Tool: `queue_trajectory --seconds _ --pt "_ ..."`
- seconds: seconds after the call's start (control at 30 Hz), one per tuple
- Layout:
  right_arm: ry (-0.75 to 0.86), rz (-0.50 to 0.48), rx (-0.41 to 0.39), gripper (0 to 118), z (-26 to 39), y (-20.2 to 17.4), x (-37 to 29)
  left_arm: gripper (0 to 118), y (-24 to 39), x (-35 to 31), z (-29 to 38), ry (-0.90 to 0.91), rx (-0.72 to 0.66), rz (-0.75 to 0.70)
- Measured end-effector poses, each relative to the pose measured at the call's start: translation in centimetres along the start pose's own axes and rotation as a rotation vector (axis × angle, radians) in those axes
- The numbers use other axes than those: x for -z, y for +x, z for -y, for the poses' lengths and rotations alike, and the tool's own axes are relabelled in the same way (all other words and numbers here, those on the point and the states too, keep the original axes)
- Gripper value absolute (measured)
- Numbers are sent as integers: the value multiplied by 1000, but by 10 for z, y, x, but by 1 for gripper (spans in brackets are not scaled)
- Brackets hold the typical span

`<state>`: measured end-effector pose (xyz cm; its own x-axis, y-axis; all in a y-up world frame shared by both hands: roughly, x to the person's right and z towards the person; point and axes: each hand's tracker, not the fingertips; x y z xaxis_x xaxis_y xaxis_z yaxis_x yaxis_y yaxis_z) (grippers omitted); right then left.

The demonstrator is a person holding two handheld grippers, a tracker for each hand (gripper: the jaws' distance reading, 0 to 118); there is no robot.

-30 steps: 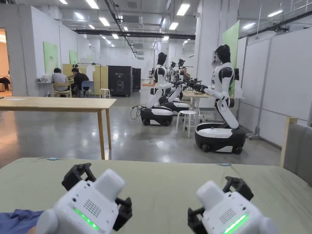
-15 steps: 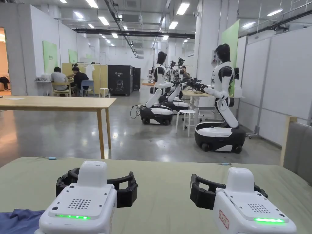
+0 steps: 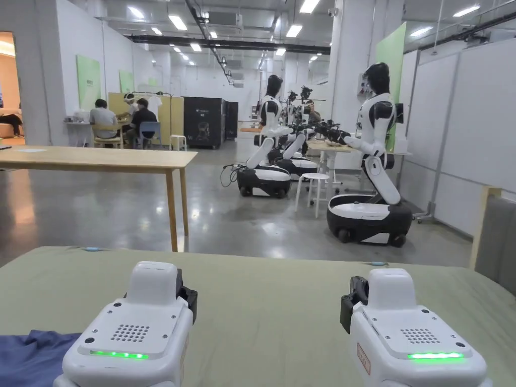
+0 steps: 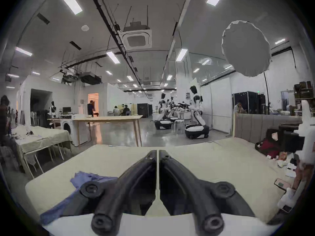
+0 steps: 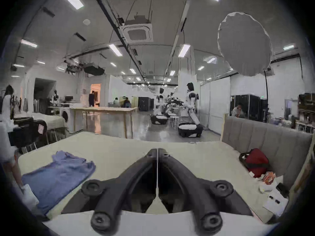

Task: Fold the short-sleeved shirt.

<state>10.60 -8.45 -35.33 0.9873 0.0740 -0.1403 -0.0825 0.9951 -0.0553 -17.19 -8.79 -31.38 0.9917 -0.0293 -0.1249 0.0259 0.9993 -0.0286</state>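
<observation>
Nearest the camera in the head view, the left gripper (image 3: pixel 151 292) and the right gripper (image 3: pixel 373 297) were held side by side, level, above the near part of the pale green bed (image 3: pixel 272 302). In the left gripper view its two black jaws were pressed together with only a thin slit between them and nothing held (image 4: pixel 157 152). In the right gripper view that gripper's jaws were likewise pressed together on nothing (image 5: pixel 157 150).

The blue short-sleeved shirt (image 5: pixel 58 173) lay crumpled and unfolded on the bed's near left part, to the left of the left gripper and touched by neither gripper; a corner of it also showed at the lower left of the head view (image 3: pixel 30 355).

At the bed's right side, against the grey padded headboard (image 5: pixel 265 137), a red bag (image 5: pixel 255 161) sat with some papers and wrappers (image 5: pixel 272 195) just beside it.

Beyond the bed's far edge, across the shiny grey floor (image 3: pixel 101 216), stood a long wooden table (image 3: pixel 101 160). To the right of that table, farther from the bed, were several white-and-black wheeled robots (image 3: pixel 370 206) and a white stool (image 3: pixel 312 194). Farthest from the bed, behind the wooden table, two people sat (image 3: pixel 103 121) at a desk by the far wall.
</observation>
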Motion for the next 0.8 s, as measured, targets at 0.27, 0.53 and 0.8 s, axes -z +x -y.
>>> queue_trajectory --seconds 0.27,0.53,0.8 --pt "-20 -282 -25 2 6 -135 32 0 -110 -16 28 -126 1 -229" --pt "-149 -528 -49 2 49 -267 57 0 -240 37 96 -723 -103 -217" --pt "-261 -551 -58 2 90 -292 97 109 -263 148 184 -932 -197 -123"
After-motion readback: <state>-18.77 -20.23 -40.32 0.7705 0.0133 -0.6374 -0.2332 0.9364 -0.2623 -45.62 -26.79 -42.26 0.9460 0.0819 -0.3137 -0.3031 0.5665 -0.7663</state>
